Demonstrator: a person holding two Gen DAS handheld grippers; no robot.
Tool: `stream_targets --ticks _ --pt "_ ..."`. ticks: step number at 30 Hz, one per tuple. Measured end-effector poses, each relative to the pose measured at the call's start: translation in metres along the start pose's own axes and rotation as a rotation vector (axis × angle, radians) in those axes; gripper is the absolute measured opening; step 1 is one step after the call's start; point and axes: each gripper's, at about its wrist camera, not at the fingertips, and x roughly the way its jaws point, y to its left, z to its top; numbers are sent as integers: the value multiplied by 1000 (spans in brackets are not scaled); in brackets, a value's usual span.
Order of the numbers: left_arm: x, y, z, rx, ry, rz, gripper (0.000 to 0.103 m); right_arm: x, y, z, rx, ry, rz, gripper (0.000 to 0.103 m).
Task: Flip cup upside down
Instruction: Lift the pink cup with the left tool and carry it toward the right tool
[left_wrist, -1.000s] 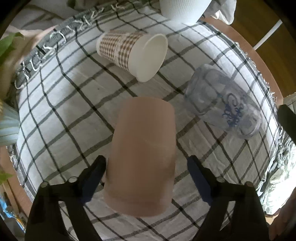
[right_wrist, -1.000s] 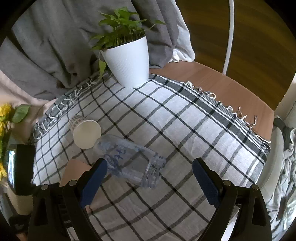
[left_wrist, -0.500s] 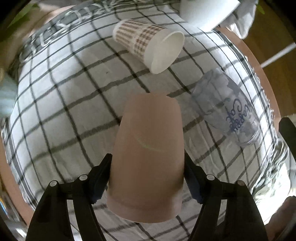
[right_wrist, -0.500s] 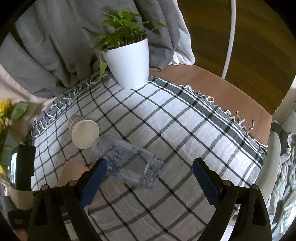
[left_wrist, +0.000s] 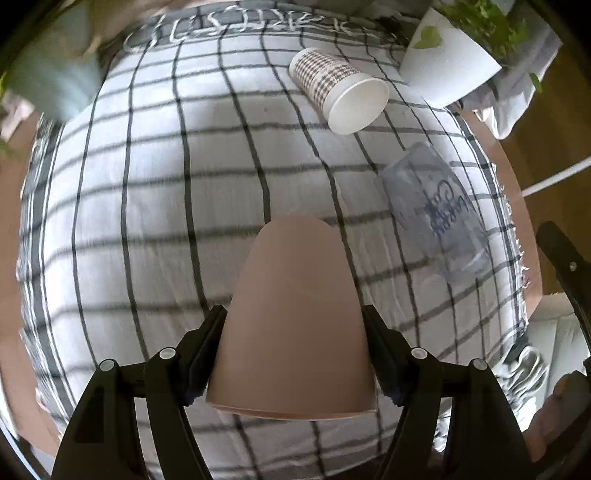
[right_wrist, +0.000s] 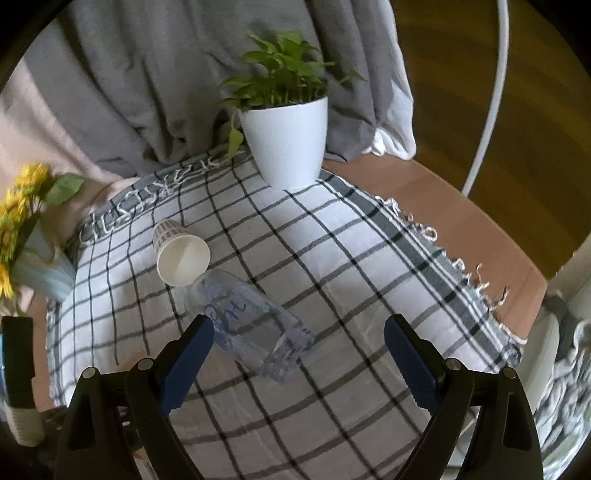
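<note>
left gripper (left_wrist: 295, 354) is clamping the pink cup (left_wrist: 295, 314) at six o'clock, lifting it off the checked cloth (left_wrist: 147, 221), so the turn-over step looks underway and calls for rotating rim-down next, while right gripper (right_wrist: 299, 354) is idling with fingers apart.

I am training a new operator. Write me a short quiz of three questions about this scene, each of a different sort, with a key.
1. True or false: the left gripper is shut on the pink cup.
2. Which lies between the checked paper cup and the right gripper? A) clear plastic bottle B) white plant pot C) sunflowers
3. Fill in: the checked paper cup lies on its ____ on the plaid cloth.

Key: 1 true; 2 A; 3 side.
</note>
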Motion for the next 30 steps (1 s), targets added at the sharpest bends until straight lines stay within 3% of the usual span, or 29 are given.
stream_targets --ticks 8,14,30 --pt "-5 -3 -38 -164 -49 -8 72 -6 -10 -4 -111 4 45 94" --pt "6 -18 -59 -244 -35 -40 72 -13 -18 -6 -226 4 69 94" --pt "21 -37 -74 -248 -1 -21 71 -3 -30 -11 -321 55 63 94"
